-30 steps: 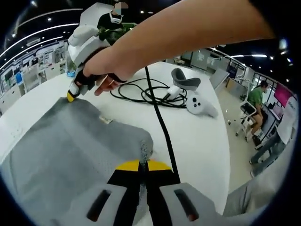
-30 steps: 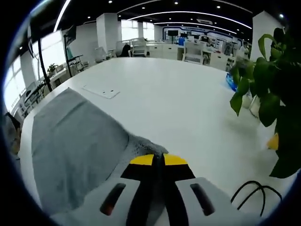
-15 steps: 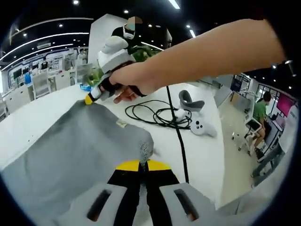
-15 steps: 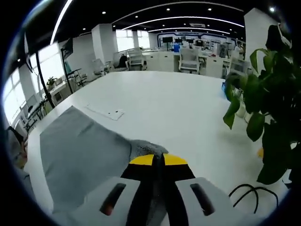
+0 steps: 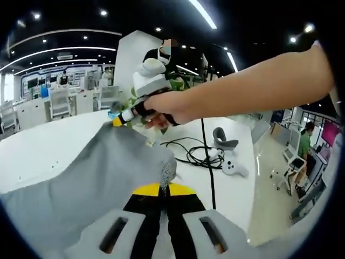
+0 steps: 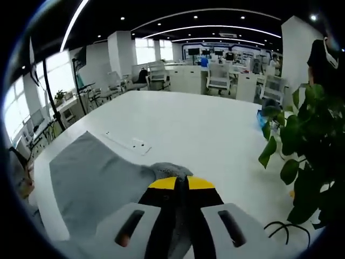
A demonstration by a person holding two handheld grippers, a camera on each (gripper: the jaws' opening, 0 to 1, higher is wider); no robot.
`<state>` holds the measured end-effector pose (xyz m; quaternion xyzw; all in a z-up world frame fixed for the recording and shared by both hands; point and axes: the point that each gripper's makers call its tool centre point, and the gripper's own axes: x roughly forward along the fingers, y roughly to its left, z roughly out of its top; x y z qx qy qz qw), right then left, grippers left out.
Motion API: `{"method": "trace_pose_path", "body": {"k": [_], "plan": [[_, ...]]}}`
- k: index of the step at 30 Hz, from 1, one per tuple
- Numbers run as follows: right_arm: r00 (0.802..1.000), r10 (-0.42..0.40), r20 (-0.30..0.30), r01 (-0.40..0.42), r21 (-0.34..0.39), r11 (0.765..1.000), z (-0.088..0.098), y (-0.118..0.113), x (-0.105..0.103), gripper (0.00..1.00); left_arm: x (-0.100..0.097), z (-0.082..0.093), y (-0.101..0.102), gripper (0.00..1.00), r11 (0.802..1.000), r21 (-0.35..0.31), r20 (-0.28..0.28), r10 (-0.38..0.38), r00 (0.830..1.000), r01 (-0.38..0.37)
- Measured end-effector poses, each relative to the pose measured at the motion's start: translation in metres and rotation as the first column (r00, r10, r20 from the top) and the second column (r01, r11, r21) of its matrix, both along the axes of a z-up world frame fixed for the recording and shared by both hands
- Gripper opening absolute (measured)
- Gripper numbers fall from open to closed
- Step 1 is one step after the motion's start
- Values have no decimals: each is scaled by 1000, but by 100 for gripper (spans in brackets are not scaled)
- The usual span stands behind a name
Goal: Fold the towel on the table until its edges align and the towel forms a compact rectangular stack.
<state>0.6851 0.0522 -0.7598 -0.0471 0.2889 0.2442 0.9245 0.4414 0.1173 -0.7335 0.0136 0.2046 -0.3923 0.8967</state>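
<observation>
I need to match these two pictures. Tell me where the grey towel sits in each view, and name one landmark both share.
Left gripper view: the grey towel fills the lower left, pinched at one corner by the left gripper and held at the far corner by the right gripper.
Right gripper view: the towel lies lower left, bunched at the right gripper.
Shared landmark: the leafy green plant, behind the hand in the left gripper view.

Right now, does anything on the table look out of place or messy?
Nothing damaged or spilled. A loose black cable lies coiled beside a white controller on the table, near the gray towel both grippers hold.
</observation>
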Motion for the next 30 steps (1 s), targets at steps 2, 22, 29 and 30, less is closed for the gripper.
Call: {"method": "trace_pose_path", "body": {"k": [2, 22, 29, 30], "plan": [[1000, -2, -2, 2, -1, 1000, 5, 4, 0, 2, 1, 4, 9, 2, 1000, -6, 3, 12, 1000, -12], [999, -36, -12, 36, -10, 999, 51, 74, -4, 2, 0, 39, 100, 2, 995, -58, 63, 86, 994, -82], [999, -32, -5, 32, -20, 999, 57, 101, 1, 2, -1, 48, 129, 2, 992, -86, 67, 102, 993, -96], [1000, -26, -2, 26, -26, 999, 58, 108, 1, 2, -2, 50, 135, 2, 990, -93, 68, 110, 992, -103]]}}
